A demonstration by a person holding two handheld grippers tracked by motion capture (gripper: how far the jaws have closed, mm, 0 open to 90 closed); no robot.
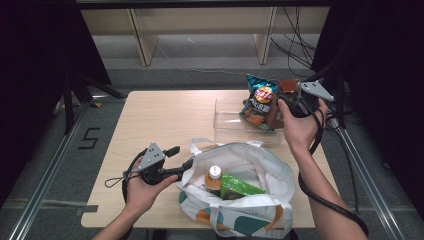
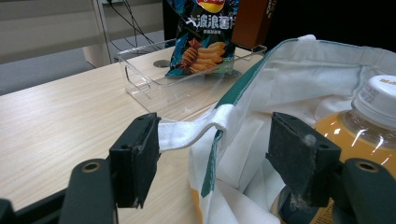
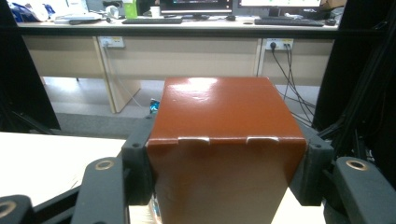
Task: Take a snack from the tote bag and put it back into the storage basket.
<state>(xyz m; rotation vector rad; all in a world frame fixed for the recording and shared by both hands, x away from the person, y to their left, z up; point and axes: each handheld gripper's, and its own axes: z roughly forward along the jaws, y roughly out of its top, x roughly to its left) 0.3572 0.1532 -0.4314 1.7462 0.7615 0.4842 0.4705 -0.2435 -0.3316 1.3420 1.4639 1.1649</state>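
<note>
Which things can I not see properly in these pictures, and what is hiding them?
- Brown box: in the right gripper view its bottom is cut off by the frame edge, and no print shows.
- Chip bag: in the left gripper view its top is cut off.
- Bottle and green packet: in the high view their lower parts are hidden by the tote bag.

The tote bag (image 1: 250, 165) is white with teal trim and orange and teal patches near its base, and in it lie an orange drink bottle (image 1: 213, 181) with a white cap and a bright green packet (image 1: 241, 186). The chip bag (image 1: 260, 100) is dark blue with a red and yellow logo and golden chips printed on it; the box (image 3: 224, 140) is glossy reddish brown. The tray (image 1: 227, 122) is clear, the desk (image 1: 165, 120) pale wood grain, the fingers (image 2: 135, 158) black.
</note>
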